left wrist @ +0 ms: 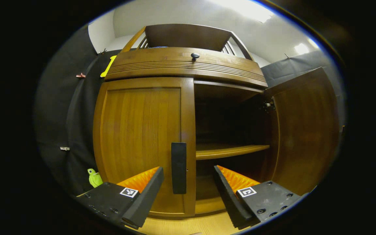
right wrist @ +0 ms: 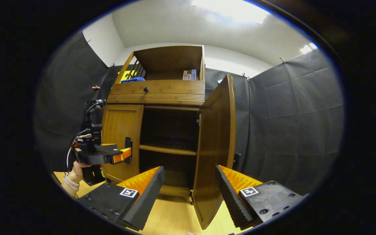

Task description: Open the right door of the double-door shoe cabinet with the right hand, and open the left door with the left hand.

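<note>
In the left gripper view, a green toy (left wrist: 93, 178) is seen at the far left on the floor beside the shoe cabinet (left wrist: 184, 67). The left door (left wrist: 140, 143) is shown closed, with its dark vertical handle (left wrist: 178, 167) mounted near its right edge. The left gripper (left wrist: 188, 182) is held in front of that handle with the fingers (left wrist: 148, 192) spread wide; the handle is framed between them, and contact cannot be confirmed. To the right, the open compartment with a shelf (left wrist: 230, 150) is exposed, and the right door (left wrist: 305, 130) is swung fully outward at the far right. In the right gripper view, a hand (right wrist: 75, 173) at the left is seen gripping the left gripper (right wrist: 126, 154), whose tips are positioned at the left door handle (right wrist: 128, 143). The left door (right wrist: 121, 137) is closed. In the centre, the cabinet interior and shelf (right wrist: 168, 149) are visible. The right door (right wrist: 215, 147) is open, turned edge-on toward the camera. The right gripper (right wrist: 189, 186) is held with fingers (right wrist: 232, 192) wide apart and nothing between them, the lower edge of the right door being seen beyond the gap.
</note>
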{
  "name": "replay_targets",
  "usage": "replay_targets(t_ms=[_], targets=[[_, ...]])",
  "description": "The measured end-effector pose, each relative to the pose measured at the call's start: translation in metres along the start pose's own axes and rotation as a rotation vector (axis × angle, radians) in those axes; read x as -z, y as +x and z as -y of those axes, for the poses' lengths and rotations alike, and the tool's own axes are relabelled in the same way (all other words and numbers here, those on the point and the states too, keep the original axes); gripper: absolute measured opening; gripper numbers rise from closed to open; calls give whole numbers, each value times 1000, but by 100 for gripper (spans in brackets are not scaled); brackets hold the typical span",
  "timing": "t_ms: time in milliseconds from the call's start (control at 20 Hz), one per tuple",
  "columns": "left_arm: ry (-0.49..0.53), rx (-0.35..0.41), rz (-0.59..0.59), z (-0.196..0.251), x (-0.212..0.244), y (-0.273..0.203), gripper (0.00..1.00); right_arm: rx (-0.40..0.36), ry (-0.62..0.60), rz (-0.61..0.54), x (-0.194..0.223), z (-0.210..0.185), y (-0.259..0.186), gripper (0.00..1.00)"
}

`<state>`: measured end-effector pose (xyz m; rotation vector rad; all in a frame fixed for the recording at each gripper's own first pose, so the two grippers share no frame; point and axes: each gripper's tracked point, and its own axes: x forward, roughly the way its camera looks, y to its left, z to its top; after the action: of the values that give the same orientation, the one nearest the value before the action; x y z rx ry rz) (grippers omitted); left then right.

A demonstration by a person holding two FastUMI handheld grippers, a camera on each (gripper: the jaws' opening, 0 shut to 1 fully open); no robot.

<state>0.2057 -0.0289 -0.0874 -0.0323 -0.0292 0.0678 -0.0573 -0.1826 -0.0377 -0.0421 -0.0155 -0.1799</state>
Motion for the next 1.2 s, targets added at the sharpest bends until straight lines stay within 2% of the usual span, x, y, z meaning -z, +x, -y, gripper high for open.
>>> replay_targets(t_ms=[100,250,500,550,650,800,900,1200], targets=[[4,-17,3,-4,2,15,95,-3,9,-12,6,1,7,95],[26,-39,5,-8,8,34,95,-3,14,-17,12,3,14,97],[6,-49,-1,-13,20,55,92,-1,4,-14,20,3,17,99],[2,-52,-3,-15,21,58,89,1,3,-11,20,4,18,99],[-7,-67,1,-21,21,61,77,6,4,-8,19,7,17,99],[-62,-31,2,-14,22,64,52,10,10,-7,19,10,16,97],[-22,-44,0,-15,22,64,36,14,7,-9,18,11,15,96],[-46,-3,-31,-15,22,54,30,20,10,-23,17,9,5,98]])
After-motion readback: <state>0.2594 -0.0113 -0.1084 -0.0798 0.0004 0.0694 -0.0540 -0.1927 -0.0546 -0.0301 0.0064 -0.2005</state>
